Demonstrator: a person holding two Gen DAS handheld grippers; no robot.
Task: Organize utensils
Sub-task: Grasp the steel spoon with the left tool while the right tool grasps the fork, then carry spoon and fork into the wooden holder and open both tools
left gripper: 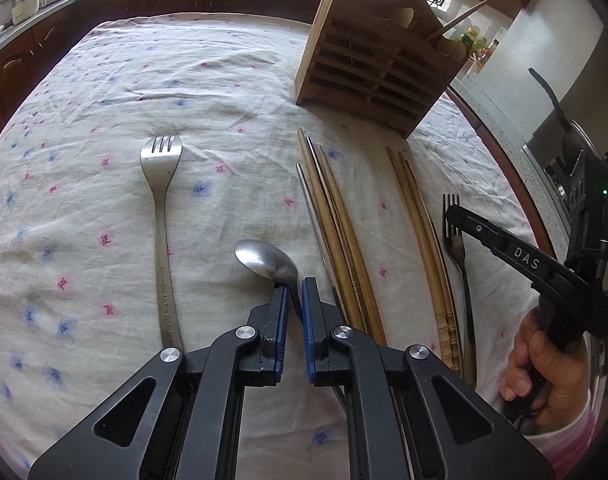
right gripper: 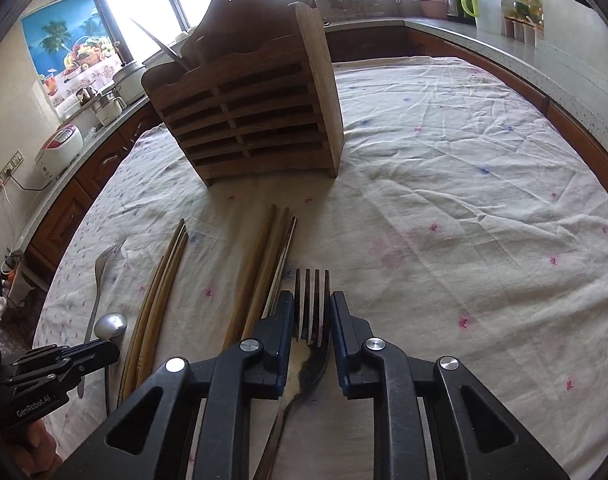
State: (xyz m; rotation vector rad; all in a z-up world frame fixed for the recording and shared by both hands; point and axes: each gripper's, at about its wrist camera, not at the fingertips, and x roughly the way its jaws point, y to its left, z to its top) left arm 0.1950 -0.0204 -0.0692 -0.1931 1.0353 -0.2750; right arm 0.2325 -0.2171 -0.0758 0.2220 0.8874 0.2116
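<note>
- Desk (left gripper: pixel 224 80): round, draped in a wrinkled off-white cloth (right gripper: pixel 463 200) with small pink and blue floral prints; it carries everything listed below.
- Utensil rack (left gripper: pixel 367 64): dark brown slatted wood with a scalloped back panel and a hanging hole, upright at 1 o'clock in the left wrist view and 11 o'clock in the right. Thin sticks (left gripper: pixel 461 18) lean out of its top compartments; what else is inside cannot be told.
- Right gripper (right gripper: pixel 311 300): black with blue pads, angled down at the desk, jaws astride the head of a dark fork (right gripper: pixel 311 304) whose tines point at 12 o'clock; whether the pads press it cannot be told. A hand (left gripper: pixel 543 364) with a pink sleeve holds the grip at 4 o'clock in the left view.
- Left gripper (left gripper: pixel 294 286): same build, tilted downward, jaws drawn narrow on the neck of a spoon (left gripper: pixel 266 260).
- Chopsticks: one wooden bundle (left gripper: pixel 339 232) with a metal one alongside, and a second bundle (left gripper: pixel 423 232) to its right with ridged ends, both lying parallel on the cloth.
- Silver fork (left gripper: pixel 162 208): brushed steel, stamped handle, flat at 9 o'clock of the spoon.
- Spoon: polished oval steel bowl, lying on the cloth.
</note>
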